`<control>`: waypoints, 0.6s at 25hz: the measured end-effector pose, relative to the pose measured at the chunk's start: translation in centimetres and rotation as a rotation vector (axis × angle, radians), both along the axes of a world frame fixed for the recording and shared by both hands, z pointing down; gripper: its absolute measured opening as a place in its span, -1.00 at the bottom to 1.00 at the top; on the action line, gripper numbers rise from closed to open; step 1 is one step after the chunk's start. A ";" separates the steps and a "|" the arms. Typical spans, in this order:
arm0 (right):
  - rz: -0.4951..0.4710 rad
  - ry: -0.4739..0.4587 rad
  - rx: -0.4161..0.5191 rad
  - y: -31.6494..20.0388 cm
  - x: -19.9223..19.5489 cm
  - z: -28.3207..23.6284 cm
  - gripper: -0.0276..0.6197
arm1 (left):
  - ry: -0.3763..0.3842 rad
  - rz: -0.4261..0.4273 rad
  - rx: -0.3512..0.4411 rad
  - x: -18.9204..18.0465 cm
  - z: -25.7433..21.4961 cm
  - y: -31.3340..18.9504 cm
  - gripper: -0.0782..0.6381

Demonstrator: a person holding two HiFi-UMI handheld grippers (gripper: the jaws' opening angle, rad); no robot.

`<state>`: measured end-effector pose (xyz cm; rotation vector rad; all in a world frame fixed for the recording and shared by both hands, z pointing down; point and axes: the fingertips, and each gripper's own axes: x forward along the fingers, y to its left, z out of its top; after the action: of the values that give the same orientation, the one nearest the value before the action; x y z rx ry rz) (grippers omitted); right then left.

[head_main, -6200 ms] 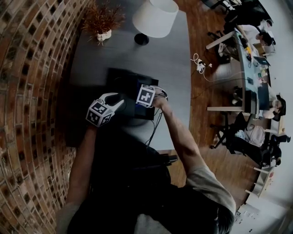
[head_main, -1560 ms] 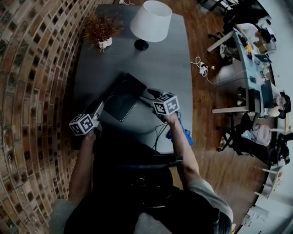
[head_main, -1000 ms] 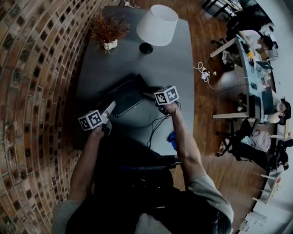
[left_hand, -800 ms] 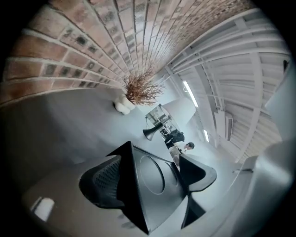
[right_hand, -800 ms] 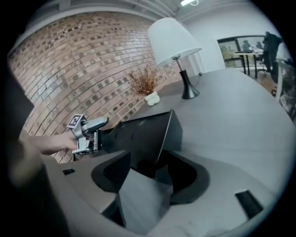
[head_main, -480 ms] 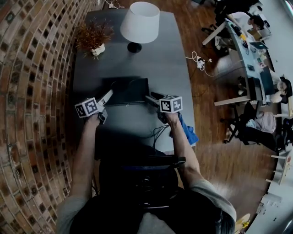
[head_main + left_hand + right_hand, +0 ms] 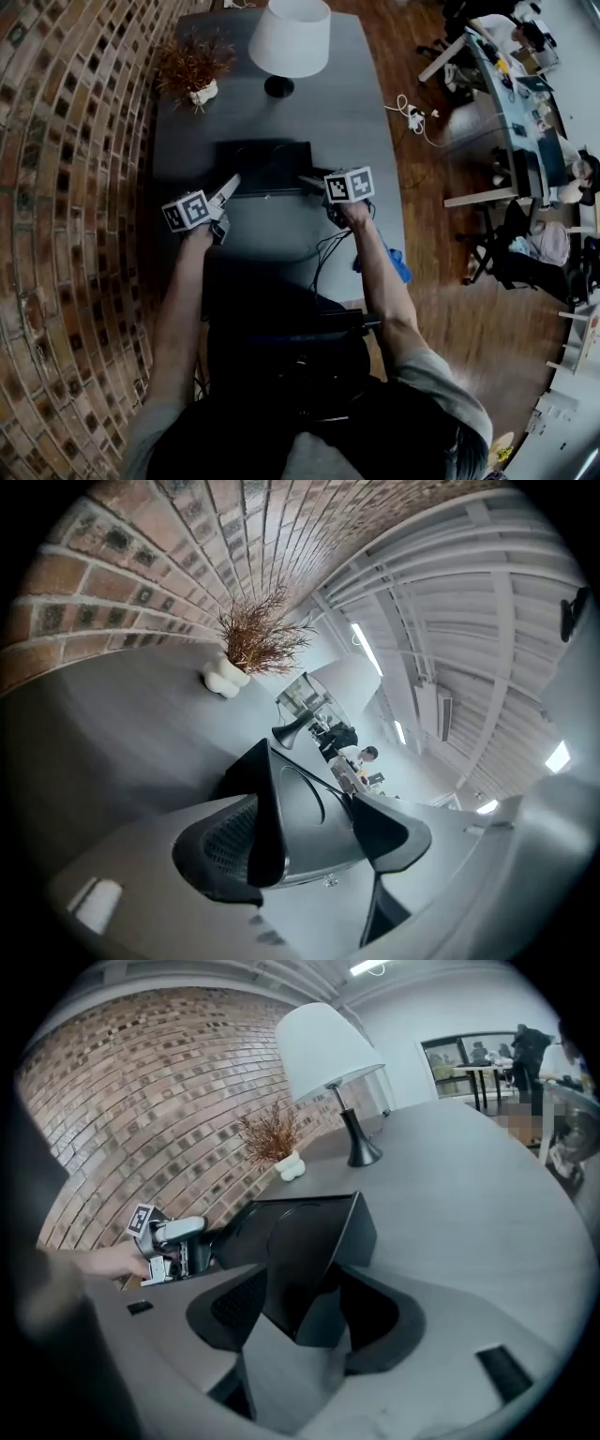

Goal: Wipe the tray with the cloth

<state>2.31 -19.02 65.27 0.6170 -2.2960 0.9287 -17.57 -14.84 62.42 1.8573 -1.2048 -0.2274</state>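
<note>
A black tray [image 7: 264,167] lies square on the grey table [image 7: 361,122]. My left gripper [image 7: 232,184] is at its near left corner, and the jaws are closing with that corner [image 7: 302,803] between them. At the near right corner is my right gripper [image 7: 308,180]. Its jaws are opening, and the tray's corner [image 7: 305,1232] sticks in between the fingers. Neither pair of pads clearly presses the tray. The blue cloth [image 7: 397,264] hangs at the table's right edge beside my right forearm, in neither gripper. The left gripper [image 7: 167,1241] also shows in the right gripper view.
A white-shaded lamp [image 7: 289,37] and a dried plant in a white pot [image 7: 192,73] stand at the table's far end. Cables [image 7: 323,255] trail over the near edge. The brick wall [image 7: 66,187] runs along the left. Office desks [image 7: 525,103] stand at the right.
The tray has turned from slanted to square with the table edge. Both grippers have stayed at its near corners. The cloth has stayed at the table's right edge.
</note>
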 end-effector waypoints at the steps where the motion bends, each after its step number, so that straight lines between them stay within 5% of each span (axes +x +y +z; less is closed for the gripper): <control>1: -0.001 -0.003 -0.004 -0.1 -0.1 -0.1 -0.15 | 0.000 0.000 -0.001 -0.1 -0.1 -0.3 0.06; 11: 0.019 -0.035 0.004 -0.4 0.0 -0.2 -0.18 | -0.010 0.008 0.018 0.1 -0.2 -0.1 0.06; 15: 0.115 -0.077 0.039 -0.5 1.7 -0.9 -0.22 | -0.011 -0.024 0.064 -1.0 -1.5 0.9 0.06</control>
<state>4.05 -19.48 64.33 0.7482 -2.3730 0.9785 -18.61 -13.96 60.91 1.9027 -1.2406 -0.2726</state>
